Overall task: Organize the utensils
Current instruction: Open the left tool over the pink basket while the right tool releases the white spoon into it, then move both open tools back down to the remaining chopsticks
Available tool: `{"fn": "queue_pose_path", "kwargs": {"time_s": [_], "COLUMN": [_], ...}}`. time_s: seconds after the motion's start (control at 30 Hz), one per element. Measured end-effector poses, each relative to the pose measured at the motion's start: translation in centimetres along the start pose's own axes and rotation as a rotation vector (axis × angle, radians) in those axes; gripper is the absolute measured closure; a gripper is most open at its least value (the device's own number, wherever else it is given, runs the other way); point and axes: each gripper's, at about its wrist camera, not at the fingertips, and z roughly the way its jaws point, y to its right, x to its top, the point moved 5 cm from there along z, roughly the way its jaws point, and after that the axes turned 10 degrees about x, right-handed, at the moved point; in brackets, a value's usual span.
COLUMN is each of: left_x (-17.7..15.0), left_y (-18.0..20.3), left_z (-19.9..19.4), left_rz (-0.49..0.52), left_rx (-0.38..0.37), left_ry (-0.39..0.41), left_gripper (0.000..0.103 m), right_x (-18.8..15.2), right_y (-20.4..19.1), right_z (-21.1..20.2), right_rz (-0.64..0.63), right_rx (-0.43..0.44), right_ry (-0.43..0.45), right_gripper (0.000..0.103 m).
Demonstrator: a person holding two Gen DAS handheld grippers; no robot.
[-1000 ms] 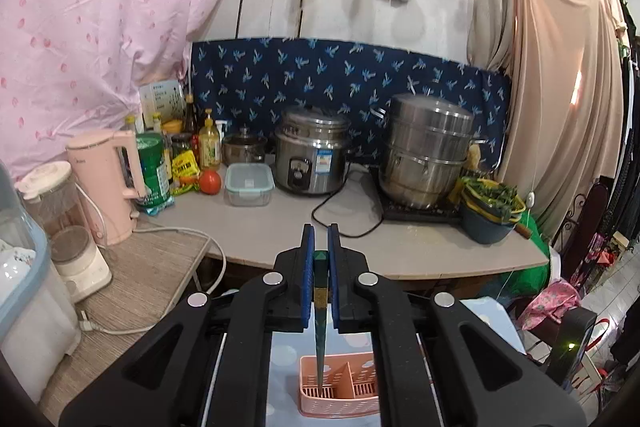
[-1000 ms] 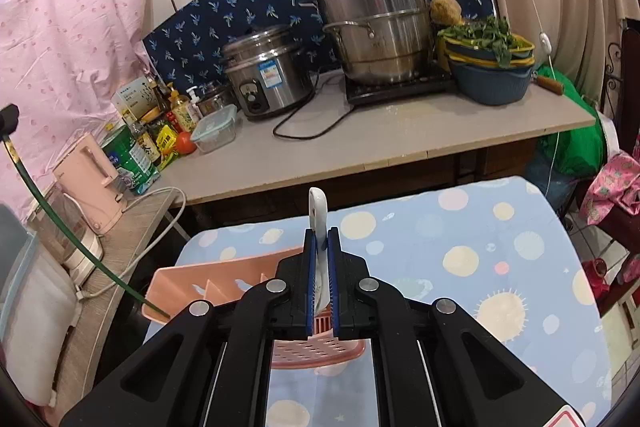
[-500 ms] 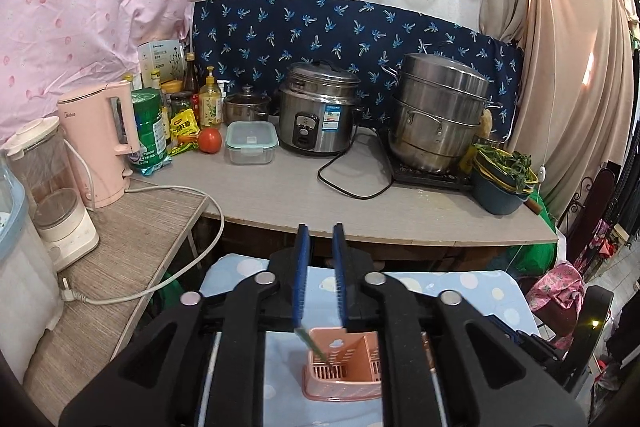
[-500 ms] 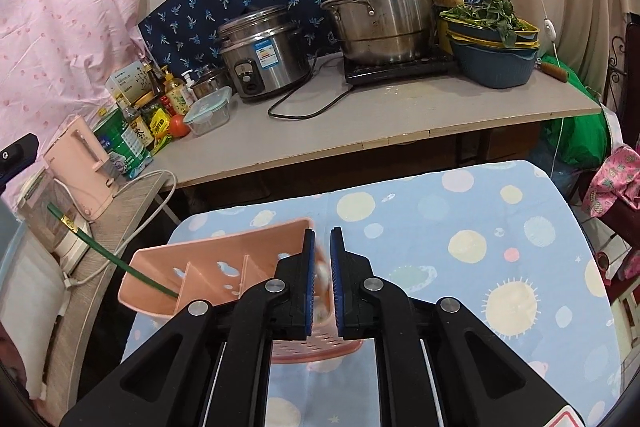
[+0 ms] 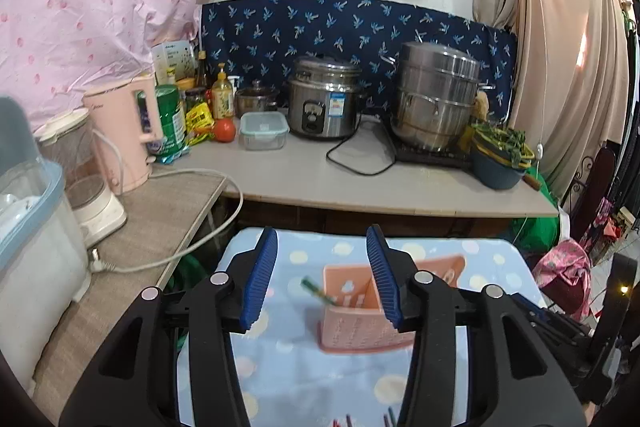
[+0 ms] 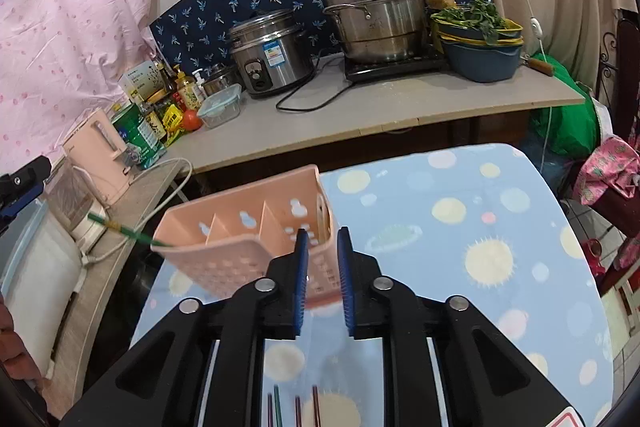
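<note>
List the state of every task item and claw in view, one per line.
left claw: jaws opening, nothing between the pads.
right claw: jaws opening, astride the near wall of the caddy, not pressing it.
pink caddy: upright on the dotted tablecloth.
green chopstick: in the caddy's end compartment, leaning out over its rim.

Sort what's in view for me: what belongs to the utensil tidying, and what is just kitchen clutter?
Job:
pink utensil caddy
green chopstick leaning out of its end compartment
loose chopsticks on the spotted tablecloth

Lying about:
rice cooker
steamer pot
pink kettle
tomato
lidded food box
bowl of greens
</note>
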Motion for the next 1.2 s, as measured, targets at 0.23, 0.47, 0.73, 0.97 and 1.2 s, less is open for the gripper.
{"fn": "queue_pose_path", "kwargs": {"time_s": [0.23,0.47,0.73,0.97,1.2], "left_x": [-6.9,-13.0,-18.9,-24.5,-28.2], "left_y": [-1.4,-2.5,-3.0,-3.4,-3.3], "left_z": [-2.5,-4.4,-6.4,-7.2,-7.6], "left_rz": [0.036,0.05,0.069,0.067,0.07], "left_rx": [0.04,0.07,0.089,0.075,0.059], "left_ry": [-0.087,-0.166,-0.231,-0.318,-0.376], "left_gripper": [0.059,0.059,0.059,0.059,0.059], "right_x": [-6.1,-12.3,-17.5,-22.3,-25.7], "right_y": [-0.2,-0.6,-1.1,-0.9,-0.9], "right_z": [-3.9,-7.2,-10.2,-11.5,-11.4], "right_rz": [-0.022,-0.015,-0.029,-0.037,-0.057], "right_rx": [-0.011,-0.005,-0.021,-0.036,-0.057], "right_ry": [-0.051,-0.104,-0.132,-0.191,-0.231], "right_gripper": [0.086,0.084,0.083,0.083,0.083]}}
